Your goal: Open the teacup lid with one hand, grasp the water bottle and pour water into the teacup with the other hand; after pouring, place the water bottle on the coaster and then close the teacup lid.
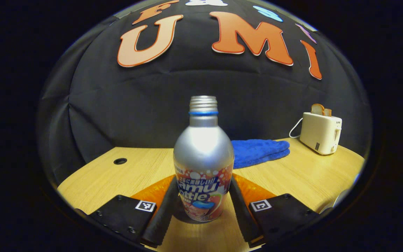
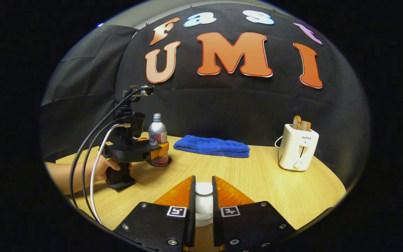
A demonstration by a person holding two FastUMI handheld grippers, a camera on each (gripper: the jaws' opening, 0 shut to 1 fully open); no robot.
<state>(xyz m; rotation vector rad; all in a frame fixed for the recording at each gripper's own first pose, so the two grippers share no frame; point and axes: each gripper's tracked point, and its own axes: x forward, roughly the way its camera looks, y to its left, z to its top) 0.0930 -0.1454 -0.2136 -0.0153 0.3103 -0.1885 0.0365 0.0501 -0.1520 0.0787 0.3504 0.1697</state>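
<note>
Left gripper view: the silver aluminium water bottle (image 1: pixel 203 161) with its cap off stands upright between the left gripper (image 1: pixel 203 206) fingers, which look snug against its sides. The right gripper (image 2: pixel 203 199) is pinched on the white teacup lid knob (image 2: pixel 204 189), presumably to keep it clear for pouring. Writing-wise, the white toaster (image 2: pixel 297 148), off to its right, has a brand mark on it.

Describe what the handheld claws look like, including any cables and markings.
Each claw has black bolted plates bearing small square black-and-white markers, with orange panels behind. The left claw has a black handle, a camera mast on top, and black and white cables trailing off.
</note>
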